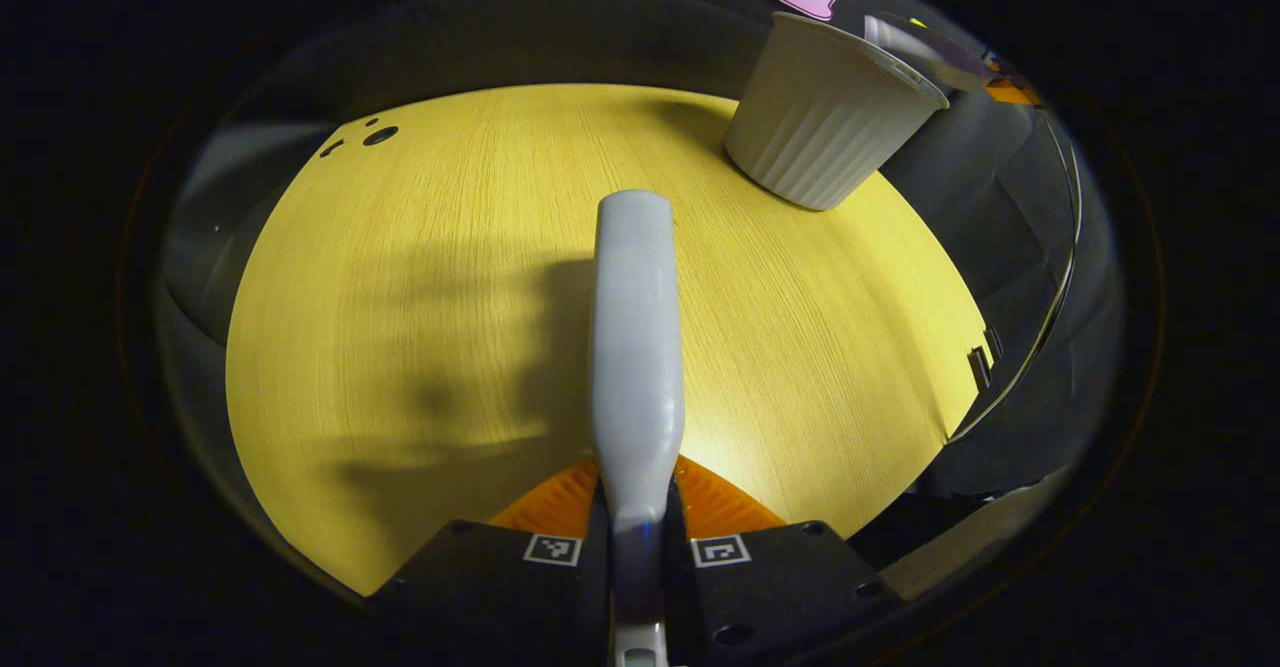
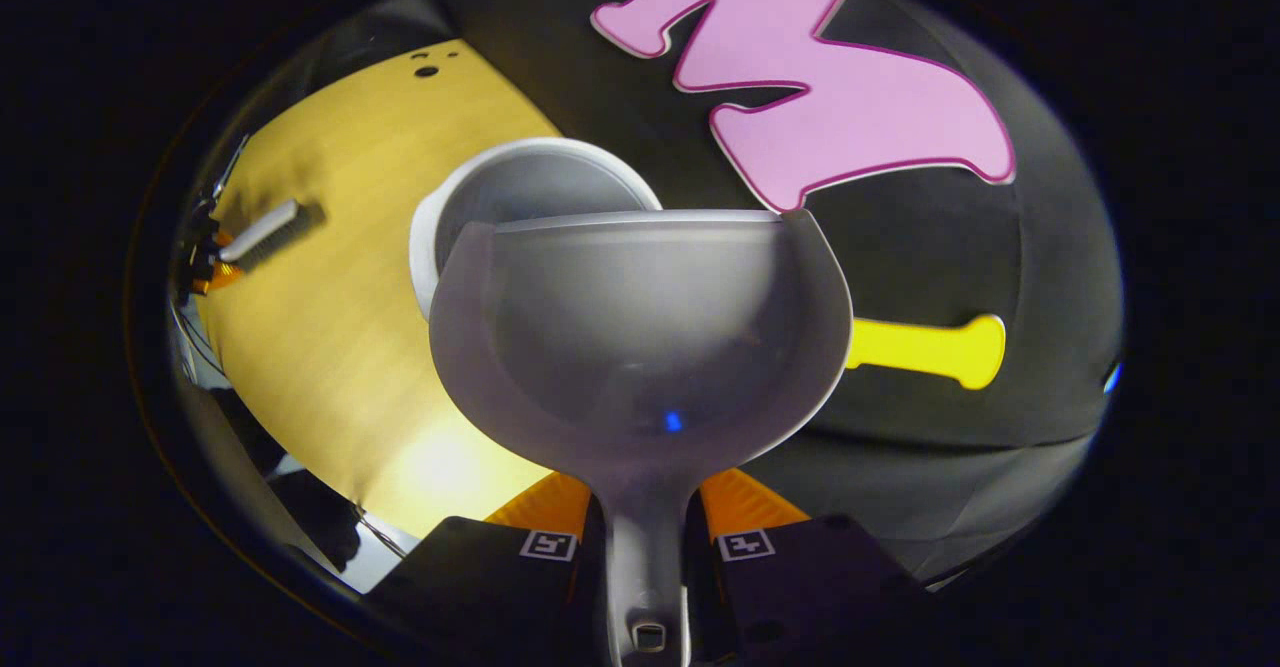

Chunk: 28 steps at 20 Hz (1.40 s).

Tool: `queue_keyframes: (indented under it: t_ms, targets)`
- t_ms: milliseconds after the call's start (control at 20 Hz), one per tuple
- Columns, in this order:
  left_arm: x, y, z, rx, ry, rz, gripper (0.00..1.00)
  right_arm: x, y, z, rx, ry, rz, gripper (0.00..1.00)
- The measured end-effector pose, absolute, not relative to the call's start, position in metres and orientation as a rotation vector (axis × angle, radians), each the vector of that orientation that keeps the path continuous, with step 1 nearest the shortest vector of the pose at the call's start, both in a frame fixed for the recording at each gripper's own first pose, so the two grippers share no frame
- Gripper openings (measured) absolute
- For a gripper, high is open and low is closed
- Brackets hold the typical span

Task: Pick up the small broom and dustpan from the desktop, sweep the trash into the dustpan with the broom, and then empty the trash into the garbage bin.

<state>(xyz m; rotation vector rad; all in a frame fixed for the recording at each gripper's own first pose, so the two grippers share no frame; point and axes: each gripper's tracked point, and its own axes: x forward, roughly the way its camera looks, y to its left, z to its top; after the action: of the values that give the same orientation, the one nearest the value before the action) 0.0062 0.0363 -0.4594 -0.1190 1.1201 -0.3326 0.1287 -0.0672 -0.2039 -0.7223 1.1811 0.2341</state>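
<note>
One broom (image 1: 636, 347), one dustpan (image 2: 640, 337), one bin (image 1: 825, 112), two grippers clamped.

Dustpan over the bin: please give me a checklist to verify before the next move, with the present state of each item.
1. Right gripper shut on the dustpan handle: ok.
2. Dustpan lip reaches over the garbage bin opening: ok.
3. Dustpan empty of trash: cannot tell, its inside is dim.
4. Left gripper shut on the broom: ok.
5. Bin upright on the desktop: ok.
6. Trash left on the desktop: none seen, so ok.
</note>
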Motion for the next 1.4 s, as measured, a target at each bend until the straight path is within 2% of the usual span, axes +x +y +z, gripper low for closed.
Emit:
queue_keyframes:
  t_ms: [100, 150, 250, 500, 550, 600, 950, 1000, 1100, 1150, 1200, 1400]
  targets:
    - [0.007, 0.034, -0.462, -0.109, 1.120, -0.336, 0.25, 0.116, -0.058, -0.185, -0.618, 1.129, 0.236, 0.36]
    - [0.008, 0.034, -0.463, -0.103, 1.121, -0.336, 0.29, 0.107, -0.050, -0.175, -0.566, 1.106, 0.242, 0.36]
    - [0.010, 0.033, -0.465, -0.092, 1.125, -0.334, 0.25, 0.087, -0.035, -0.163, -0.481, 1.075, 0.265, 0.36]
    - [0.012, 0.037, -0.466, -0.073, 1.132, -0.326, 0.25, 0.018, 0.005, -0.172, -0.335, 1.091, 0.331, 0.36]
    - [0.011, 0.038, -0.466, -0.070, 1.136, -0.321, 0.29, 0.001, 0.013, -0.180, -0.306, 1.109, 0.341, 0.36]
    - [0.011, 0.039, -0.466, -0.066, 1.138, -0.317, 0.26, -0.011, 0.022, -0.188, -0.278, 1.126, 0.350, 0.36]
    - [0.017, 0.049, -0.471, -0.035, 1.153, -0.287, 0.25, -0.105, 0.070, -0.257, -0.116, 1.262, 0.368, 0.36]
    - [0.017, 0.050, -0.472, -0.034, 1.155, -0.283, 0.25, -0.115, 0.079, -0.270, -0.087, 1.285, 0.369, 0.31]
    - [0.018, 0.051, -0.473, -0.025, 1.163, -0.276, 0.25, -0.129, 0.097, -0.299, -0.039, 1.324, 0.365, 0.31]
    - [0.020, 0.051, -0.475, -0.020, 1.167, -0.274, 0.29, -0.134, 0.107, -0.316, -0.026, 1.337, 0.370, 0.36]
    - [0.020, 0.052, -0.475, -0.017, 1.170, -0.271, 0.25, -0.138, 0.116, -0.334, -0.014, 1.350, 0.371, 0.36]
    - [0.022, 0.051, -0.475, 0.004, 1.177, -0.262, 0.26, -0.145, 0.150, -0.394, 0.043, 1.398, 0.368, 0.36]
